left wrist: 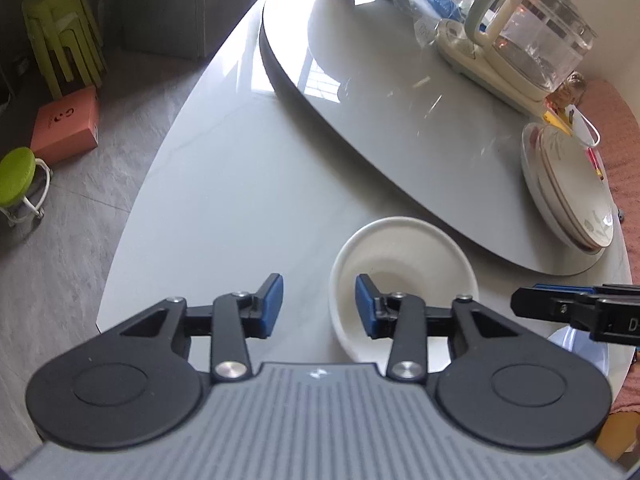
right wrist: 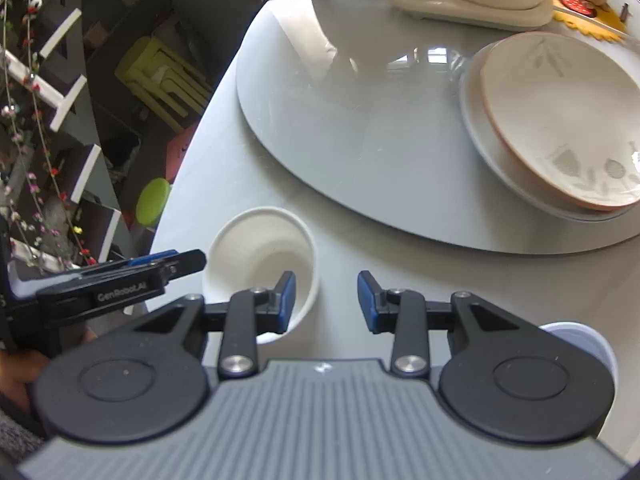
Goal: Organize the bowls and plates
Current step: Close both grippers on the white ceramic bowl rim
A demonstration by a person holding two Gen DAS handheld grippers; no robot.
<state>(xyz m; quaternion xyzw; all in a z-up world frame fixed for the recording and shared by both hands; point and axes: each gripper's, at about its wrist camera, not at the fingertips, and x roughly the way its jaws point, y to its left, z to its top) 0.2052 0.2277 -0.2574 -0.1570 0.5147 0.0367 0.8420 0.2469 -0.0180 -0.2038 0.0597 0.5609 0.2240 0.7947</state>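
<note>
On the near rim of the table (left wrist: 224, 184), a white bowl (left wrist: 402, 276) stands upright and empty, just short of the raised turntable (left wrist: 400, 120). Left gripper (left wrist: 319, 305): fingers apart, nothing between them; its right pad hangs over the bowl's hollow, the other over bare table, so the bowl lies slightly right of its midline. Right gripper (right wrist: 327, 301): fingers likewise apart and empty, its left pad over the same bowl (right wrist: 260, 256), which lies left of its midline. The bowl sits between both tools; the left appears marginally nearer. Two nested plates (right wrist: 556, 128) rest on the turntable beyond, near a glass kettle (left wrist: 536, 36). Green stools (left wrist: 60, 36) stand on the grey floor.
</note>
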